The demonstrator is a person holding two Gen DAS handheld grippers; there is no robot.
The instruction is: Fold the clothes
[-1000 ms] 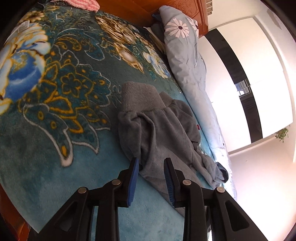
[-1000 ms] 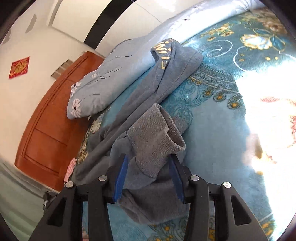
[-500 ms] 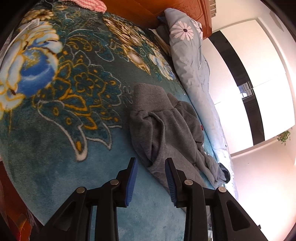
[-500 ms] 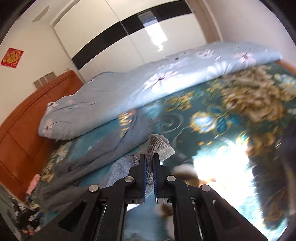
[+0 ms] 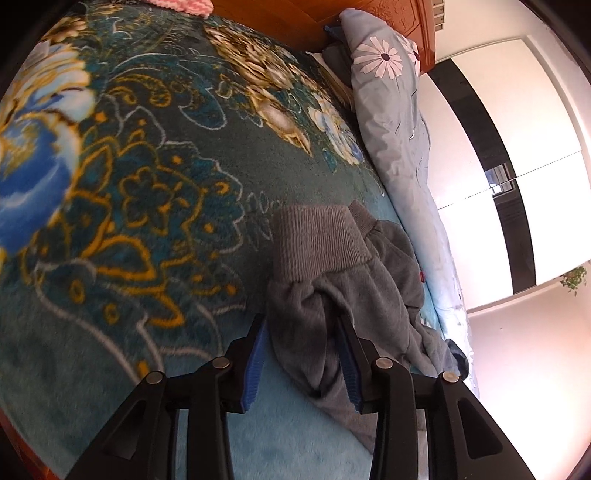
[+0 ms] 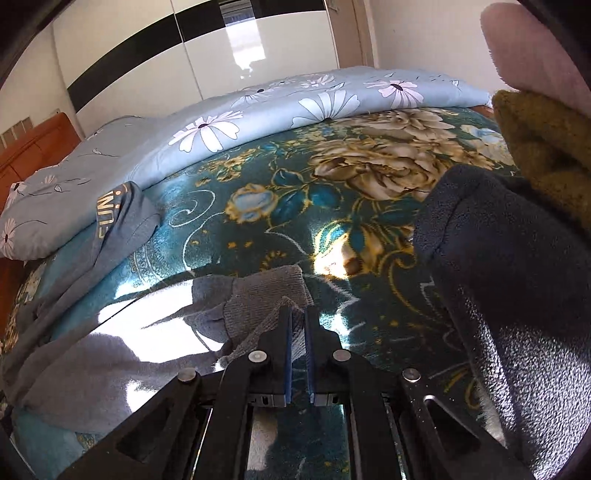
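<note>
A grey garment (image 5: 354,295) with a ribbed cuff (image 5: 317,240) lies crumpled on the teal floral blanket (image 5: 147,184). My left gripper (image 5: 299,325) is low over its near edge. Its jaws are opening, and a fold of the grey fabric lies loose between the blue pads. In the right wrist view my right gripper (image 6: 297,310) is shut on another ribbed cuff (image 6: 269,291) of the grey garment (image 6: 110,362), which trails away to the left in bright sunlight.
A light-blue flowered duvet (image 6: 258,110) runs along the bed's far side, with a blue-grey top with yellow lettering (image 6: 114,221) beside it. Dark navy fleece (image 6: 498,258), a mustard piece (image 6: 535,140) and a pink one (image 6: 528,44) pile up at right. The wooden headboard (image 5: 295,18) closes one end.
My right gripper closed on the ribbed cuff and swung across the bed with it, turning toward the duvet. My left gripper moved forward onto the grey garment and its jaws widened.
</note>
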